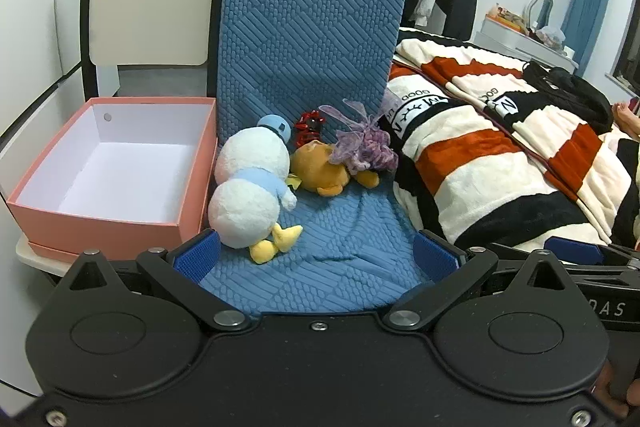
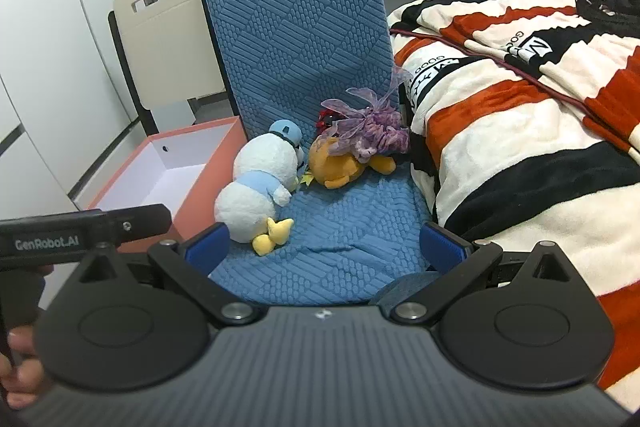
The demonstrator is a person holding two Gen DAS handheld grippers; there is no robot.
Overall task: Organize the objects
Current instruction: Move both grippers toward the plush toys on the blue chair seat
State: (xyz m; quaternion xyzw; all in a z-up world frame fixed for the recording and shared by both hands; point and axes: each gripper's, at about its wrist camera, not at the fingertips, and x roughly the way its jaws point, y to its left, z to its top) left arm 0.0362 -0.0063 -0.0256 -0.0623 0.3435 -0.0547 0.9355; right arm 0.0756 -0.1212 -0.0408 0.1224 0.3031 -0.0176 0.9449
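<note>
both grippers, left point(image 1: 316, 255) and right point(image 2: 326, 245), are wide open and hold nothing, low over the front of the blue seat point(image 1: 340, 263). a white duck point(image 1: 250, 189) lies on the seat, touching the side of the pink box point(image 1: 108, 167), which sits on the chair next to it. an orange plush point(image 1: 324, 171) lies just behind the duck with a purple scrunchie point(image 1: 366, 147) on top, and a small red thing point(image 1: 308, 127) is at the back.

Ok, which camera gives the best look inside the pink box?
The left wrist view. There the pink box sits nearly whole in frame, its white floor and inner walls open to view, with nothing seen inside. In the right wrist view the pink box is partly cut off by the left gripper's body, showing only part of the interior.
</note>
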